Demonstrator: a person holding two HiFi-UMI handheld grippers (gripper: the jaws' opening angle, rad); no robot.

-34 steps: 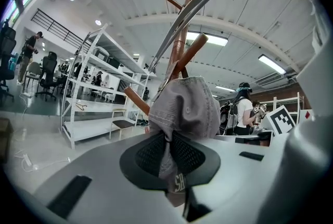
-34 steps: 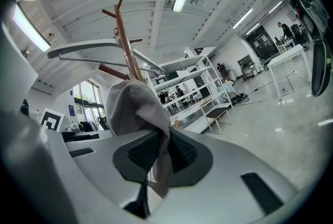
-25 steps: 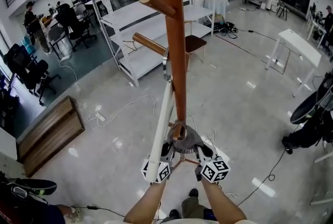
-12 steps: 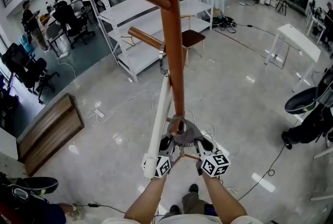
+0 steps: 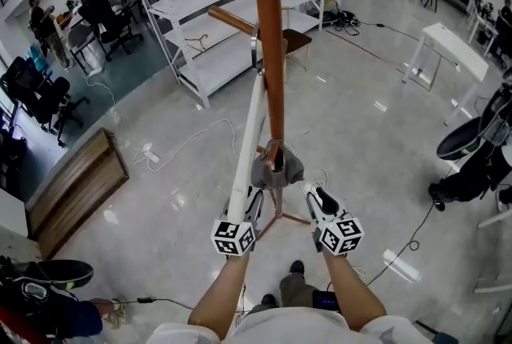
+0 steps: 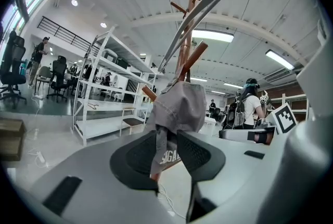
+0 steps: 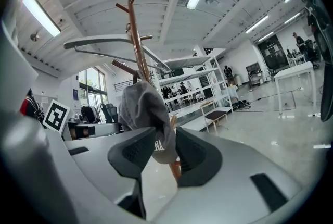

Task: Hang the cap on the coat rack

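On the coat rack [image 5: 272,54] the cap [image 5: 276,170] is hanging, likely soft, light, pinchable at its edge; the left gripper [image 5: 254,206] has just been opening, the right gripper [image 5: 318,202] is standing spread, both empty.

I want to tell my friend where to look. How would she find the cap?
Find the tall brown wooden coat rack standing in the middle of the shiny floor. Follow its pole down to a low peg, where the grey cap hangs, draped and floppy. The higher pegs are bare, and it is the only soft cloth thing on the rack.
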